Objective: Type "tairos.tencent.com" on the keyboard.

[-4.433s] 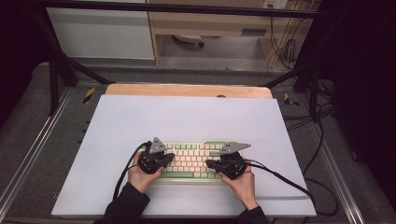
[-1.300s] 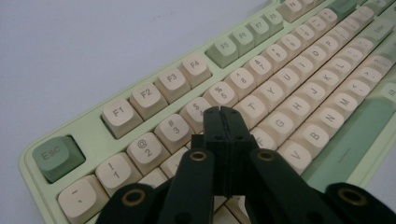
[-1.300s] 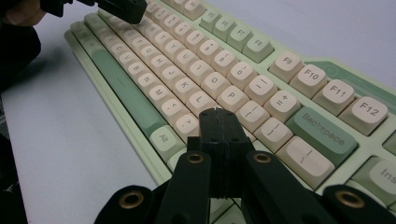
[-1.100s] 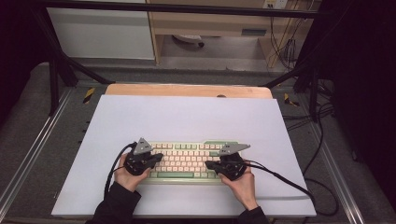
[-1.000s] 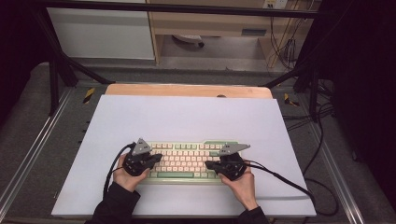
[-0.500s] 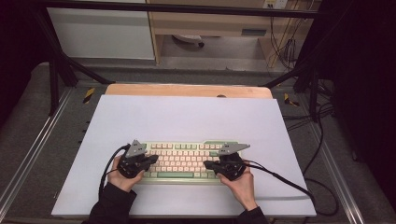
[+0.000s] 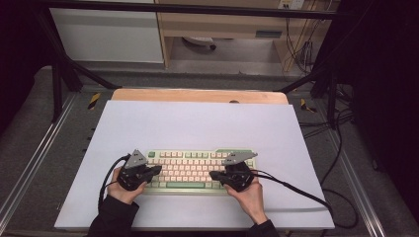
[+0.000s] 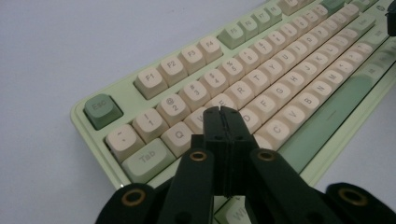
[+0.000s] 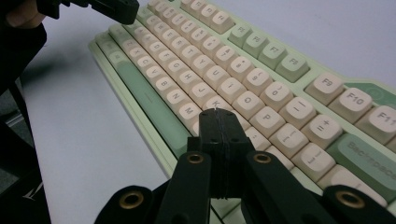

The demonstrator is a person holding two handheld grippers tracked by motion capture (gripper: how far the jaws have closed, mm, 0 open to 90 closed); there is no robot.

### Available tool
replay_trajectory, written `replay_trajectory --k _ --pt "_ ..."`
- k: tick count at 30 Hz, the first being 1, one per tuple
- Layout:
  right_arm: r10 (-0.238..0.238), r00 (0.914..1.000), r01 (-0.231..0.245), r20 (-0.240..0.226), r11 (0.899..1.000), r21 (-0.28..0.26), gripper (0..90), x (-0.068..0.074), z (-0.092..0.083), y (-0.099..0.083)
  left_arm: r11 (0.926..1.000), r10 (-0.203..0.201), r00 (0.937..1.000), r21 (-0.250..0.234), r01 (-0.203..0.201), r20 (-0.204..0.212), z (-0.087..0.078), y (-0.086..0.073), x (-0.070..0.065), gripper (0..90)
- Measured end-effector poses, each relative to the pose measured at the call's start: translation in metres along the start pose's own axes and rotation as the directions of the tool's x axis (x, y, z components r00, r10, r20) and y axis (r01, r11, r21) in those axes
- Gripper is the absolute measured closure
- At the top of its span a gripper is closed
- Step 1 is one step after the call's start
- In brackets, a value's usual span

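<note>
A pale green keyboard (image 7: 190, 165) with cream keys lies on the white mat (image 7: 197, 123) near the front edge. My left gripper (image 7: 158, 170) is shut, and it points right over the keyboard's left end. In the left gripper view its joined tips (image 8: 221, 110) hover just above the keyboard (image 8: 261, 70), near the Q, W and E keys. My right gripper (image 7: 212, 174) is shut too, and it points left over the right half. In the right gripper view its tips (image 9: 215, 111) sit above the keyboard (image 9: 210, 60), around the K and L keys. Nothing is held.
A wooden board (image 7: 197, 95) runs along the mat's far edge. A black cable (image 7: 296, 186) trails from the right gripper across the mat's right side. Metal frame rails (image 7: 34, 158) flank the table. The left gripper's black jaw (image 9: 112, 7) shows far off in the right gripper view.
My left gripper has slid a little to the left along the keyboard, toward its left end. The right gripper has stayed where it was. Both stay shut.
</note>
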State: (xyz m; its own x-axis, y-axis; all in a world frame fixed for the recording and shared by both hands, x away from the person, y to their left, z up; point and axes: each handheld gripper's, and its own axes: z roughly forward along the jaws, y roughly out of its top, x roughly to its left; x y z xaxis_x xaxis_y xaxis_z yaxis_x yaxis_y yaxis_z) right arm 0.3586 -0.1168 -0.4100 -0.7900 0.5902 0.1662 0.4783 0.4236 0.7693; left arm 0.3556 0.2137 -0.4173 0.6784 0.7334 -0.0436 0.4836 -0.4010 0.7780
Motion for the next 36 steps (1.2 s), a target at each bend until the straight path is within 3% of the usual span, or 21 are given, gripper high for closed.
replay_trajectory --k 9,20,36 --pt "-0.021 0.9995 0.021 -0.023 1.0 0.006 90.0 0.013 0.015 0.01 0.9999 -0.011 0.9999 -0.005 0.011 -0.002 -0.006 -0.005 0.005 89.7" --pt "-0.034 0.9993 0.034 -0.017 0.999 0.02 90.0 0.022 0.038 0.019 0.9999 -0.012 0.9999 -0.011 0.012 -0.001 -0.007 -0.006 0.006 89.7" --pt "-0.03 0.9992 0.031 -0.028 0.999 0.038 90.0 0.026 0.058 0.018 0.9999 -0.01 0.9999 -0.008 0.01 -0.001 -0.006 -0.006 0.006 89.7"
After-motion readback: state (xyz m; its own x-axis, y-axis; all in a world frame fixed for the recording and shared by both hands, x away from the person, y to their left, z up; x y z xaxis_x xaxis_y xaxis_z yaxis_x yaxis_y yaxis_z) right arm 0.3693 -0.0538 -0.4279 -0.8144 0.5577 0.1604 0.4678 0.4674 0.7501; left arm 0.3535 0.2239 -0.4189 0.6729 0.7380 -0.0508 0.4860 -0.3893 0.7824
